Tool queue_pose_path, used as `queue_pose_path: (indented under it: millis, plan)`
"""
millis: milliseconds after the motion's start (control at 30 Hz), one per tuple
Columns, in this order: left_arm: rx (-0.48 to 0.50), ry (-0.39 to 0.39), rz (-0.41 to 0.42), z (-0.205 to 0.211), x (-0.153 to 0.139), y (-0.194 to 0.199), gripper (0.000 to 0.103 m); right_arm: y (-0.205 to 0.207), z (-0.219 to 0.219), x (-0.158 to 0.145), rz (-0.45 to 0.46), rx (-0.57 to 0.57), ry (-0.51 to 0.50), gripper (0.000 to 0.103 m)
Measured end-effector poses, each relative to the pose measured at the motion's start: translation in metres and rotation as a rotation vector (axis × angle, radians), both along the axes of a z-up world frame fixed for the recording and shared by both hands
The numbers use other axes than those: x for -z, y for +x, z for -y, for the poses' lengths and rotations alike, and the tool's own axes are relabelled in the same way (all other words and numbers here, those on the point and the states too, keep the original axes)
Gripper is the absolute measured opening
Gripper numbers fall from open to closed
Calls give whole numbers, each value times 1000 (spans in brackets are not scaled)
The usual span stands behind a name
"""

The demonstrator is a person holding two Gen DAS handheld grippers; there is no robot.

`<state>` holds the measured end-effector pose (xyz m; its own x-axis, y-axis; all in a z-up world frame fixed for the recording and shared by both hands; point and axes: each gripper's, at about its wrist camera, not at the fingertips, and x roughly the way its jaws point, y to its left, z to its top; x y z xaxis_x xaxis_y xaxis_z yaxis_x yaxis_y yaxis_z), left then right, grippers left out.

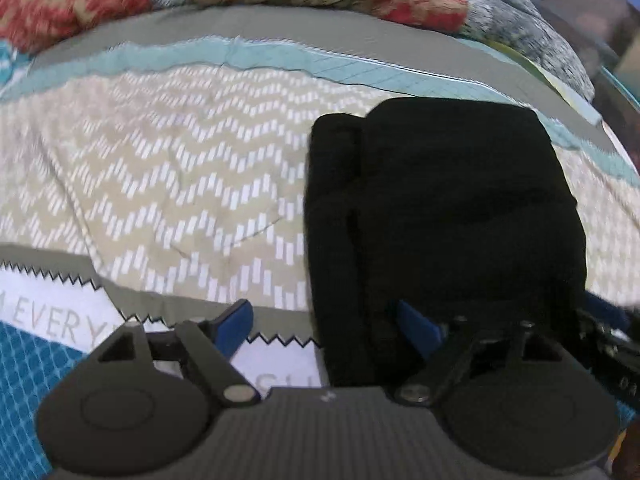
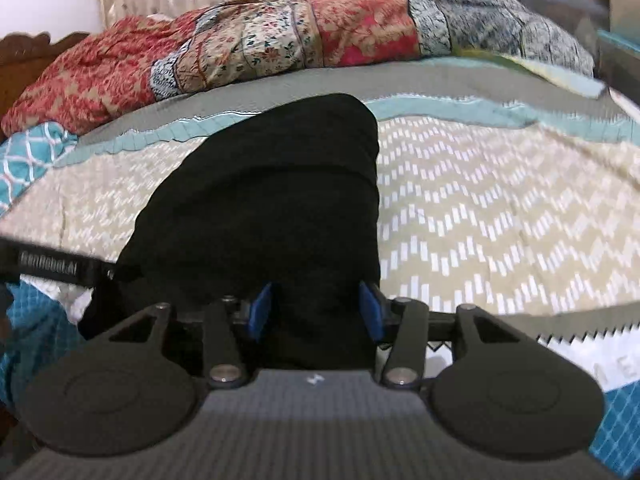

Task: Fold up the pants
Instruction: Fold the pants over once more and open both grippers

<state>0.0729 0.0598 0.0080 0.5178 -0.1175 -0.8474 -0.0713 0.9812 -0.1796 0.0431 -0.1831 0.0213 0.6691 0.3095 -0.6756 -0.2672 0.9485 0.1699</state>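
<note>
While the folded black pants (image 1: 440, 216) lie on the bed's patterned bedspread (image 1: 168, 168), the left claw (image 1: 328, 326) gapes wide over their near edge; the right claw (image 2: 316, 310) straddles them, half open.

The bed (image 1: 168, 168) filled most of both views, covered by a bedspread (image 2: 500, 216) with a beige zigzag middle, a teal band and a grey border, plus a white strip with letters at the lower edge. Black pants (image 1: 440, 220), folded into a thick bundle, lay on it right of centre in the left view. A patchwork quilt (image 2: 260, 44) in red, cream and blue-grey was heaped along the top of the frame.
</note>
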Motion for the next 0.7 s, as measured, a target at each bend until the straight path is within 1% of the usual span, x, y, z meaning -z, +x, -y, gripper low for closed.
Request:
queue_pose_path:
  millis: [67,133,233,333,400,467,500,600,633,700]
  plan:
    - [-20,-10,-4,-1,-6,-4,83,-3,4,-7,-24,8,19,51]
    - [-21,4,15,1,-14,-12,82,-6,13,-13,-40,41,46,52]
    - [-13,14,45,6,-29,-29,82,-16,26,-20,-41,69,76,53]
    - [-8,10,68,10,-39,-44,83,-28,32,-28,-46,78,94,58]
    - [-1,14,86,14,-45,-54,85,-34,34,-31,-53,81,114,67]
    - [9,27,107,20,-51,-65,87,-43,34,-35,-62,80,140,74]
    - [13,35,118,23,-54,-70,90,-46,33,-37,-67,75,147,78]
    - [24,66,151,27,-61,-83,93,-56,27,-43,-77,62,162,85]
    - [26,73,158,29,-63,-86,95,-58,24,-44,-81,58,167,86]
    - [25,88,172,29,-67,-93,96,-62,18,-46,-91,52,172,88]
